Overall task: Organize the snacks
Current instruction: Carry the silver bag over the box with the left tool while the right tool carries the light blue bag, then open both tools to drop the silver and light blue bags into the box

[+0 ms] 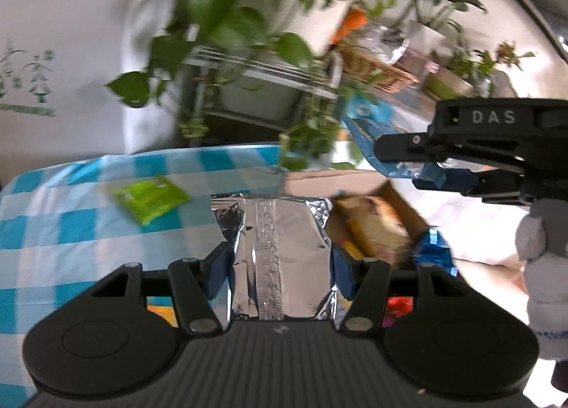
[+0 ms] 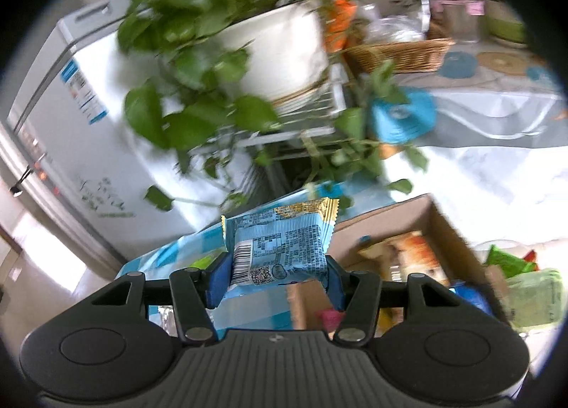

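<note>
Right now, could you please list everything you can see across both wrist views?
Silver foil packet: one, silver, between the left gripper's fingers.
Blue snack packet: one, light blue with yellow edge, between the right gripper's fingers.
Green packet: one, lime, on the tablecloth.
Cardboard box: one, brown, open, holding several snacks.
Checked tablecloth: one, blue and white.
Leafy plant: one, green, white pot, behind table.
Wicker basket: one, tan, background.
Left gripper: black, blue pads.
Right gripper: black, blue pads.
</note>
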Available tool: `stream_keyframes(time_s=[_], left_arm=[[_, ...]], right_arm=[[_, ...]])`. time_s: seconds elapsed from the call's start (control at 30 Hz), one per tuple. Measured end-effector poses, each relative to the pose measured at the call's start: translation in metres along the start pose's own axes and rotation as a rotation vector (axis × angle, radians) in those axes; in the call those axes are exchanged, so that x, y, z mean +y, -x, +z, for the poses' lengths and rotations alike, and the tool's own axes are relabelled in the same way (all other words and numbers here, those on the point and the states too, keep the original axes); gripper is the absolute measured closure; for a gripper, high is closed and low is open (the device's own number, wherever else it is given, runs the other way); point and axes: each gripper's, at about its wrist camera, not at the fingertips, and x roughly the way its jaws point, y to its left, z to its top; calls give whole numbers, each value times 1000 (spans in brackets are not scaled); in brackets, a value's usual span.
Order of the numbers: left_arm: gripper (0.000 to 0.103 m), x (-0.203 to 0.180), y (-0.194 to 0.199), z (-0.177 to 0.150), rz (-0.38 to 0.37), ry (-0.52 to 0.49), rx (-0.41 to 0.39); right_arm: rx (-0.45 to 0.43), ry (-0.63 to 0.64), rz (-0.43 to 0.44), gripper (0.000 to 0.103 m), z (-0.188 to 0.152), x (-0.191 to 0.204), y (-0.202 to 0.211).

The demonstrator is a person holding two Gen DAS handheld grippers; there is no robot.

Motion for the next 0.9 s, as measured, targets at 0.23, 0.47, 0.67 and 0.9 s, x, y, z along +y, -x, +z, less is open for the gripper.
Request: stream_keyframes(time_s=[0.23,0.47,0.67,0.9], left_arm=[[44,-42,-10,-6,-70,-55,32],[44,-70,-29,-15,-119,-62,85],[41,-87,-40,-22,-151,-82,114],[25,-78,-23,-18,-136,-93,58]], right_arm=[[-39,-53,-16,42,5,-39,21],[-26,-52,-44,42,4,-49,22],[-24,-66,-40,42,5,-53,20],[-34,-70,-25,35,5,-53,23]])
